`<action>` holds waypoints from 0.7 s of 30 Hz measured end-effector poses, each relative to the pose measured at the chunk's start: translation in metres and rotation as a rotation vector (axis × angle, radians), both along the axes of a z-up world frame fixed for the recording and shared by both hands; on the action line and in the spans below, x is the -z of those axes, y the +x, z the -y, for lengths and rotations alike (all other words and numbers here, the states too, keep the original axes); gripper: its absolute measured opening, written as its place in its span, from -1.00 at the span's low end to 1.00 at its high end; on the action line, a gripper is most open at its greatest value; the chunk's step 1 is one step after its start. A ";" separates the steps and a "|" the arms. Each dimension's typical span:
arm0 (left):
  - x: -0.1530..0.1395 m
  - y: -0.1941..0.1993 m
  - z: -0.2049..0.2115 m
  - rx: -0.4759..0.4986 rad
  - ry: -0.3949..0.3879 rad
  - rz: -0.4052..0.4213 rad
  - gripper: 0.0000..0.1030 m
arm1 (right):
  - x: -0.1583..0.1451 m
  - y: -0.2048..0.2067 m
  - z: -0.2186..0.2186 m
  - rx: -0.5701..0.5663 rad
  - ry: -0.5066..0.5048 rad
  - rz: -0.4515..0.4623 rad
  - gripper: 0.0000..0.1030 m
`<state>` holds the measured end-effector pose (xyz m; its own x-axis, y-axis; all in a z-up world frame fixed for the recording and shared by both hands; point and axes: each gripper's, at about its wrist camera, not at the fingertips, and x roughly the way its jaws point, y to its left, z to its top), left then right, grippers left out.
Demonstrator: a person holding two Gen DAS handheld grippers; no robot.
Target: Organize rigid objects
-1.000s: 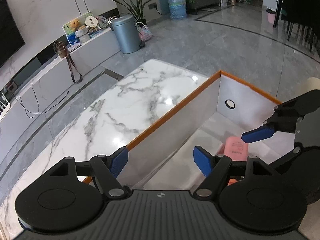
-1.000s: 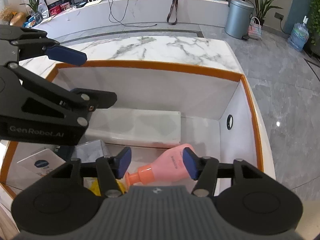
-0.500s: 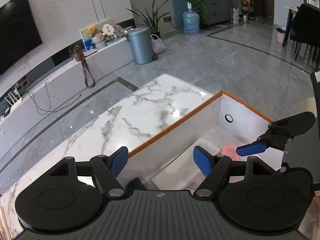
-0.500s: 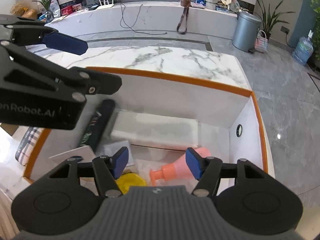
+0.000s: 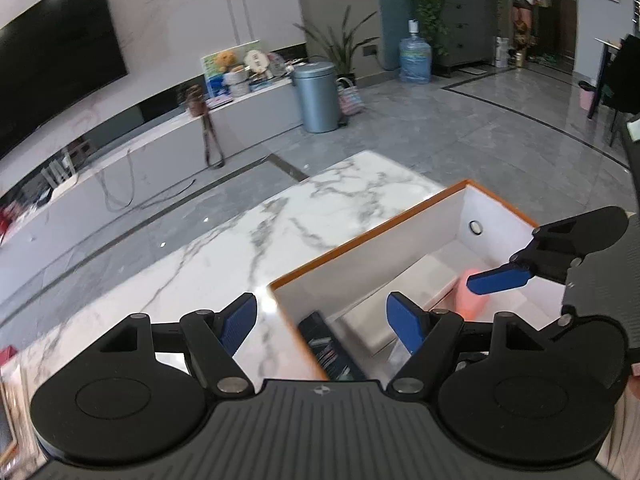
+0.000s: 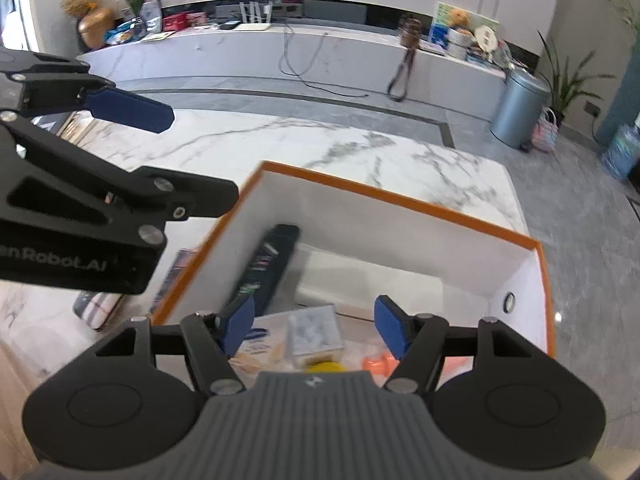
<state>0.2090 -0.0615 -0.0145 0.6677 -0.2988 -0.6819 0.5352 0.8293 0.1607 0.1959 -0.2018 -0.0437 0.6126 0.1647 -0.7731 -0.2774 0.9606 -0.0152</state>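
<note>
Orange edging runs round the rim of the white box [image 6: 400,196], and I place everything by that box. It sits on the marble tabletop [image 5: 248,240], filling the near right part of it.

My left claw [image 5: 322,318] hangs above the box's left rim, one blue pad over the tabletop outside and the other over the inside. Its jaws stand wide apart with nothing between them.

My right claw [image 6: 316,324] hangs over the middle of the box, pointing down into it. Its jaws are opening, and no pad presses on anything; the things below lie loose between them.

Inside the box, a long black carton [image 6: 266,264] leans along the left wall. A flat white block [image 6: 372,280] lies against the far wall. Nearer me sit a small marbled pack [image 6: 316,332], a yellow thing [image 6: 324,367] just beside it, and the pink bottle [image 5: 472,300] with its orange pump [image 6: 378,362], on the right side of the floor.

Outside the left wall, a striped pouch [image 6: 96,308] lies on the tabletop.
</note>
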 end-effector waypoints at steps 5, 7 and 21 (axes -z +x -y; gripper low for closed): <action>-0.001 -0.003 -0.031 -0.070 -0.040 -0.040 0.67 | -0.006 -0.003 -0.024 -0.040 -0.012 0.018 0.29; -0.001 -0.004 -0.043 -0.102 -0.052 -0.054 0.67 | -0.008 -0.004 -0.033 -0.056 -0.010 0.026 0.29; 0.039 -0.008 -0.123 -0.278 -0.067 -0.288 0.56 | 0.008 -0.004 -0.116 -0.293 -0.062 -0.019 -0.12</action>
